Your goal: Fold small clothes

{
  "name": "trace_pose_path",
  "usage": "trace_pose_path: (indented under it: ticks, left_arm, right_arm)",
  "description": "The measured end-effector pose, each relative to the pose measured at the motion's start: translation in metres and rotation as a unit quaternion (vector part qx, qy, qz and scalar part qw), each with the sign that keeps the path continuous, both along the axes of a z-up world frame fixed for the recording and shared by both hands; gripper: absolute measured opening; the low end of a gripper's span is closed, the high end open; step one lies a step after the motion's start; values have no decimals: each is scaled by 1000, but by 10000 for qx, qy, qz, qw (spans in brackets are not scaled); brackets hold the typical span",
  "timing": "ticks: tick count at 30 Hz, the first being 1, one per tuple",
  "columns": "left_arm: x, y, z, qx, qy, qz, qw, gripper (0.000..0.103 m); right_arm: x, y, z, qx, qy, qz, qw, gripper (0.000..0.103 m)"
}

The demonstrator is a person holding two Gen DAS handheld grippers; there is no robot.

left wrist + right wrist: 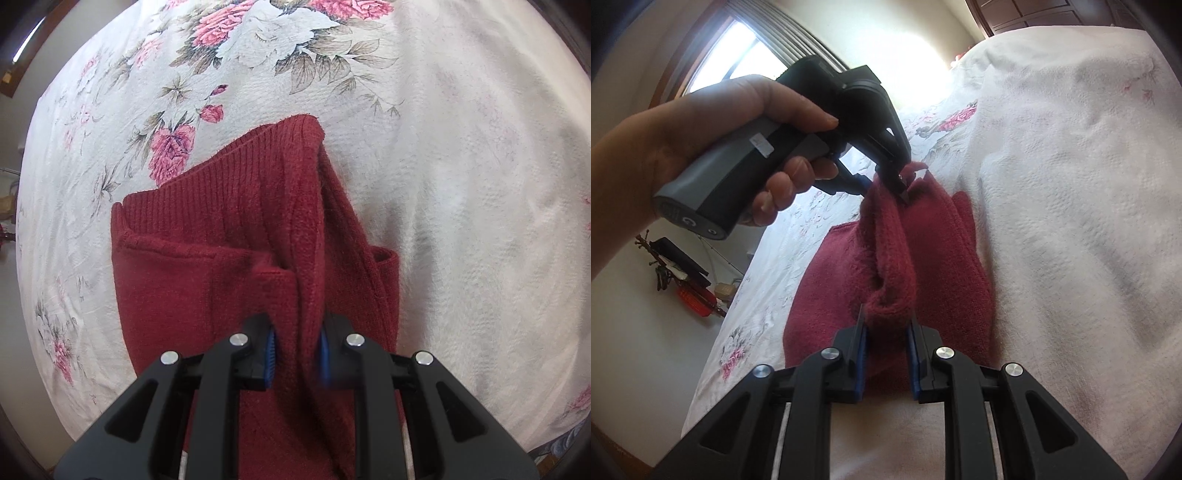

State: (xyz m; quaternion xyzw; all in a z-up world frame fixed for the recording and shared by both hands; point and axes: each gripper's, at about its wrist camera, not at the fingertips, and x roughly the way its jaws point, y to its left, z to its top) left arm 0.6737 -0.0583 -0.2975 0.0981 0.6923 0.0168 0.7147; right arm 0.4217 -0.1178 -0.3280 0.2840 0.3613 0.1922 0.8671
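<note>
Both grippers' jaws pinch a bunched fold of the fuzzy ribbed red knit [229, 236].

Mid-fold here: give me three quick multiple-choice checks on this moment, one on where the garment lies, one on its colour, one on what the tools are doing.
1. The knit garment lies on:
A. a bare wooden floor
B. a floral bedspread
C. a metal tray

2. The garment is:
A. dark red
B. navy
C. yellow

3. The left tool and right tool are:
A. both open, clear of the cloth
B. both pinching a raised fold of the garment
C. one shut on a hanger

Answers:
1 B, pink roses on white cloth surround the garment.
2 A, it is dark red in both views.
3 B, each wrist view shows cloth clamped between its blue pads, and the right view shows the left tool gripping the far end.
</note>
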Motion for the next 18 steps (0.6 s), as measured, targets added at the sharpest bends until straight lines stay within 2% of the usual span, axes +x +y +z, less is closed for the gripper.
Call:
trace_pose_path:
  ticks: [4, 7, 11, 12, 16, 18]
  left_arm:
    - [-1, -14, -12, 253, -42, -16, 9997, 18]
    - [-2, -21, -21, 306, -114, -8, 9995, 20]
    - [-2, -25, -25, 291, -213, 1, 9993, 25]
    - [-1, -25, -24, 264, -273, -2, 9993, 30]
    - [0, -25, -10, -105, -641, -38, 9979, 39]
    - [2, -21, -3, -441, -832, -5, 9956, 39]
  right_arm:
    - [6, -14, -16, 421, 333, 74, 9985, 17]
    - [10, -22, -32, 770, 621, 72, 9951, 17]
    - [13, -29, -43, 1075, 765, 78, 9912, 17]
    - [14, -29, -44, 1109, 786, 80, 9907, 17]
    - [15, -27, -45, 1145, 820, 125, 9900, 17]
    - [17, -28, -47, 1247, 854, 141, 9884, 17]
